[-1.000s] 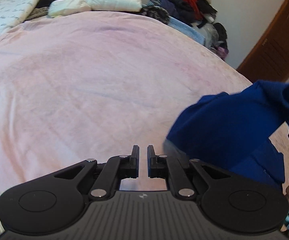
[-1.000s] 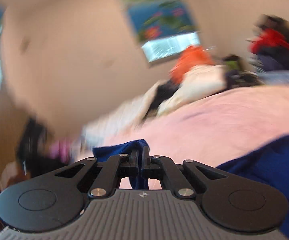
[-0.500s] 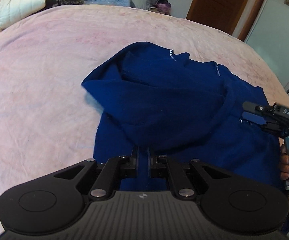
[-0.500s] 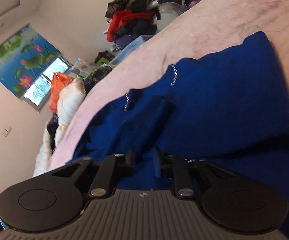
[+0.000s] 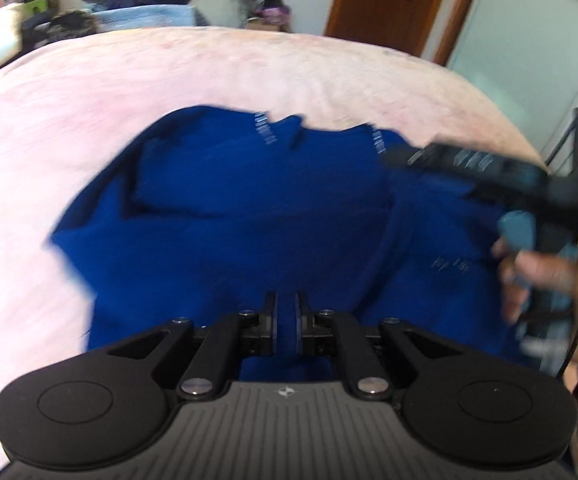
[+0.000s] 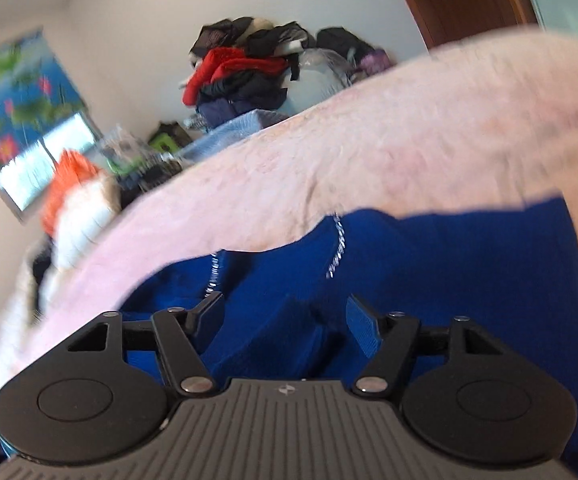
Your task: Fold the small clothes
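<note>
The blue garment [image 5: 257,216] is soft matt knit cloth lying on a fuzzy pink fleece bed cover [image 5: 89,92], the left gripper [image 5: 286,325] is matt black plastic with shiny metal pivot pins, and the door [image 5: 389,0] at 1 o'clock is varnished brown wood.

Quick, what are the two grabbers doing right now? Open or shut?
Left gripper: fingers nearly shut, pinching a fold of the blue garment.
Right gripper: fingers wide open, holding nothing, just above the blue garment.
</note>
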Demonstrator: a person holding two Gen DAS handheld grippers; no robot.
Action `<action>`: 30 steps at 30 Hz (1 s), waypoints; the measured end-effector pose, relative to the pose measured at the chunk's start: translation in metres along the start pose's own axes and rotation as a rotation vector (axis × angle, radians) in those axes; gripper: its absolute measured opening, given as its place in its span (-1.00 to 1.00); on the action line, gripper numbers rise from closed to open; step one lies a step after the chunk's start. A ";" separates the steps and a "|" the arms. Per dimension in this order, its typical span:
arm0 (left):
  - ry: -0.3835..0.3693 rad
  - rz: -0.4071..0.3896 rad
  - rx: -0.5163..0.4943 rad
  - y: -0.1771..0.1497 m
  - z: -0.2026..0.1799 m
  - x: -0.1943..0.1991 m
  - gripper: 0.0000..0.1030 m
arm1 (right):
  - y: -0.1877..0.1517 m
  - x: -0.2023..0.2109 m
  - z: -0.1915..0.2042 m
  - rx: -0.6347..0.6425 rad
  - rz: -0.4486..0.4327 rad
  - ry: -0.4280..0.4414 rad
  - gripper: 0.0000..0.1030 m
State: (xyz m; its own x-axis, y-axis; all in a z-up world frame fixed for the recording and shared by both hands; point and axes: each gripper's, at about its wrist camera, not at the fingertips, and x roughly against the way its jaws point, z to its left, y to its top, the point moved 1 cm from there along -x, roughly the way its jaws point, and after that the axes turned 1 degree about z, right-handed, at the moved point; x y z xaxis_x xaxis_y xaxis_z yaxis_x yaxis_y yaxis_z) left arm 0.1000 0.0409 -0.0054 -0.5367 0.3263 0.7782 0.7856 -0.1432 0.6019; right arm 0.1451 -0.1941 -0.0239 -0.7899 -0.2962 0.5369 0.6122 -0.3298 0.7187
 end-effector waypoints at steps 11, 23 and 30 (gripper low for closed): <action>0.038 0.021 -0.175 0.011 -0.053 -0.054 -0.86 | -0.023 0.025 -0.059 -0.306 0.102 0.188 0.41; 0.201 -0.015 -0.077 0.027 -0.002 -0.055 -0.85 | -0.013 0.063 -0.063 -0.229 -0.074 0.187 -0.84; 0.240 -0.027 0.055 0.038 0.040 -0.049 -0.85 | -0.034 0.101 -0.099 -0.216 0.002 0.099 -0.79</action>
State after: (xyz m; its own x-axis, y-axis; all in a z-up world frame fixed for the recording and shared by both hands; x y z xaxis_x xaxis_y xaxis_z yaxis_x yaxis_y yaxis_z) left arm 0.1685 0.0570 -0.0282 -0.6102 0.0967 0.7863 0.7822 -0.0839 0.6174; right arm 0.0478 -0.3011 -0.0378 -0.7877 -0.3802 0.4847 0.6157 -0.5103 0.6004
